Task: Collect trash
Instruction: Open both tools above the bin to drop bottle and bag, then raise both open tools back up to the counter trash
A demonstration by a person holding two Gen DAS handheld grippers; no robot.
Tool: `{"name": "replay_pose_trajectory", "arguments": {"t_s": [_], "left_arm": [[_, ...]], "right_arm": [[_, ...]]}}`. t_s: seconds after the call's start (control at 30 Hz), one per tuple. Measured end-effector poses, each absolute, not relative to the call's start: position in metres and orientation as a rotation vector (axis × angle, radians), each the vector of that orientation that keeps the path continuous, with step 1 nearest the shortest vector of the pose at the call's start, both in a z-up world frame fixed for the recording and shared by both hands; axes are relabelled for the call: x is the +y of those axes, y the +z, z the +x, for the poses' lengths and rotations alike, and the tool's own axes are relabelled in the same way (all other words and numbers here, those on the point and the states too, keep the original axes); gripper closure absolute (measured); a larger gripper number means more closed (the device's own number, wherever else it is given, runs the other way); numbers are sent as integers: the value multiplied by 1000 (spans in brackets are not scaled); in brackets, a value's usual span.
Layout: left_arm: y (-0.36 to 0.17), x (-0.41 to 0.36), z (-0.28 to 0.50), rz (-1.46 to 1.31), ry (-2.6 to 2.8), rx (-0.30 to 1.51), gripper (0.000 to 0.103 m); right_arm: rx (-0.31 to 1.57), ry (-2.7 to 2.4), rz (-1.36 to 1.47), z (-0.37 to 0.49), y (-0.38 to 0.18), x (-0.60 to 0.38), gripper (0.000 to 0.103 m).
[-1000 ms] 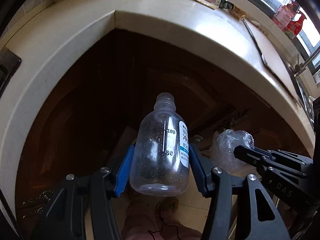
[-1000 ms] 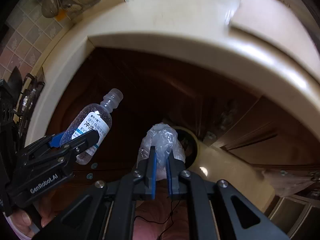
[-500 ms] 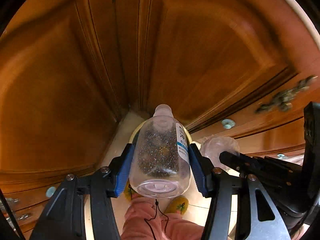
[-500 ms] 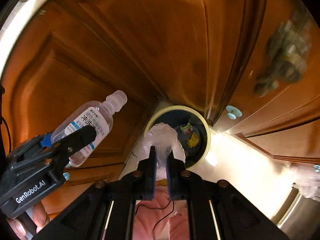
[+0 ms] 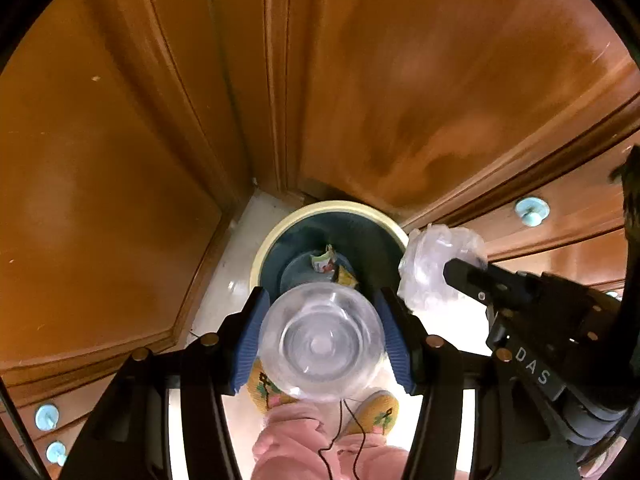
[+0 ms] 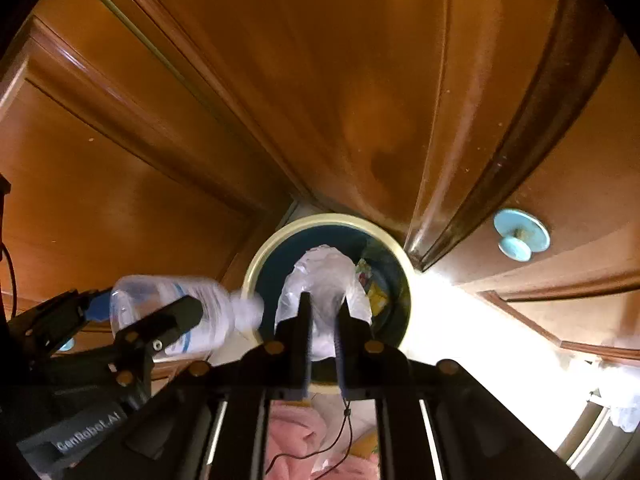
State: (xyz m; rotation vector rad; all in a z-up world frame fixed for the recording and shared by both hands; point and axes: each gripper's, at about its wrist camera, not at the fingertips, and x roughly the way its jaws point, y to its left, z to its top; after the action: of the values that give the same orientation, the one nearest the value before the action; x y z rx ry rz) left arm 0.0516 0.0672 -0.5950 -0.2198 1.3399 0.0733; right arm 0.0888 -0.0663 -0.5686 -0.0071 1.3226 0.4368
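You are at the drop-off step: both pieces of trash are poised above the bin (image 5: pixel 256 264), the cream-rimmed, dark-lined can that stands on the pale floor (image 5: pixel 224 276) in the corner where the wooden cabinet doors (image 5: pixel 120 160) meet. Your left gripper (image 5: pixel 320 336) is clamped on the clear plastic bottle (image 5: pixel 320 340), blue pads pressed to either side of it, neck aimed down toward the bin's near rim — from the right wrist view the bottle (image 6: pixel 168 316) lies tilted, its neck just reaching the bin's (image 6: pixel 402 264) left edge. Your right gripper (image 6: pixel 323 332) has its jaws opening around the crumpled plastic bag (image 6: pixel 324 280); the bag is between the fingers and hangs over the bin's mouth, where a few colourful wrappers (image 5: pixel 330 266) already lie at the bottom. Next, I judge, the bag only needs the jaws to part far enough for it to fall free — thin film may cling to a pad, so a small shake could be needed. The bottle looks less well centred: bring it further over the opening before letting go, or it may strike the rim and bounce onto the floor beside your slippers (image 5: pixel 374 412).
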Motion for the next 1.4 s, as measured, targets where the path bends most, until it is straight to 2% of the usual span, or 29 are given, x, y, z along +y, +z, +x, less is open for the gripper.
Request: {"name": "replay_pose_trajectory", "arguments": {"t_s": [0.07,0.1,0.17,0.23,0.5,0.73,1.03,1.4], "left_arm": [[-600,69,54,-202,82,1337,40],[-601,69,53,-195,92,1332,34],[-601,69,53,-190,106,1318,30],[-602,71,52,-195,118,1316,27],[-596,77,49,-231,133,1332,27],[-564,80,51,-240,133,1322,27],[-465,79,49,-237,105,1277,27],[-334,65,49,-203,47,1200,27]], "right_arm": [[1339,432,-13,91,-573,-64,78],[1340,431,-11,91,-574,-67,75],[1334,426,-11,92,-575,-68,69],[1338,424,-11,92,-574,-72,67],[1352,422,-51,87,-565,-75,67],[1360,391,-38,86,-541,-81,67],[1329,372,-53,78,-457,-89,67],[1188,354,-63,68,-301,-97,67]]}}
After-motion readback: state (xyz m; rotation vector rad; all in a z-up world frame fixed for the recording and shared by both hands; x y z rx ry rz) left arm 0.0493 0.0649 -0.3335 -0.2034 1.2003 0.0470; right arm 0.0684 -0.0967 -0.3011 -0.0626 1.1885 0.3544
